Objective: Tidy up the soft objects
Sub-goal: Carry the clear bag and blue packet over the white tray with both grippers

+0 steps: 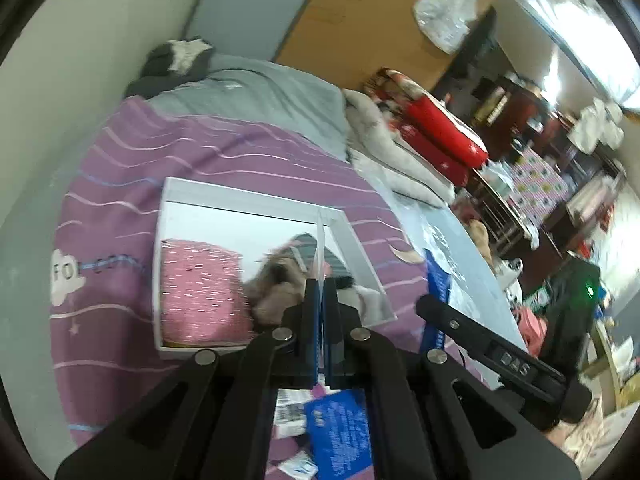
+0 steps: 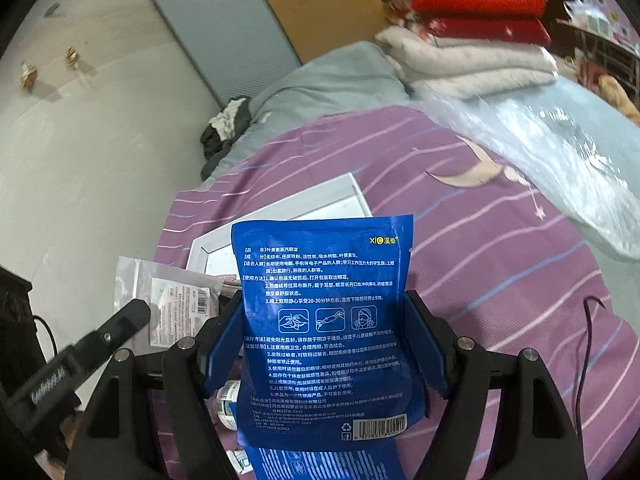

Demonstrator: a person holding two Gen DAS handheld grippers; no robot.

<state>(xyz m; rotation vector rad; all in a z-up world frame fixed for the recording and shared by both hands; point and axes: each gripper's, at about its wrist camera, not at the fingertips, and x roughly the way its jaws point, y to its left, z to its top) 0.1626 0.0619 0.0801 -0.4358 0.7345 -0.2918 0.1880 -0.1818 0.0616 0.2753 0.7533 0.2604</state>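
In the left wrist view my left gripper (image 1: 321, 292) is shut on a thin clear packet (image 1: 320, 240) seen edge-on, held above a white box (image 1: 256, 200) on the purple bedspread. The box holds a pink striped cloth (image 1: 200, 292) and a brown plush (image 1: 280, 280). In the right wrist view my right gripper (image 2: 326, 320) has wide-spread fingers on either side of a blue printed sachet (image 2: 324, 328) that stands upright between them; whether the pads press it is unclear. The clear packet (image 2: 176, 300) and the white box (image 2: 280, 208) show to the left.
Folded red and white blankets (image 2: 468, 40) are stacked at the bed's far end. A crinkled clear plastic bag (image 2: 560, 160) lies to the right. Dark clothing (image 2: 224, 132) sits by the wall. More blue sachets (image 1: 340, 432) lie below the left gripper. Cluttered furniture stands beyond the bed.
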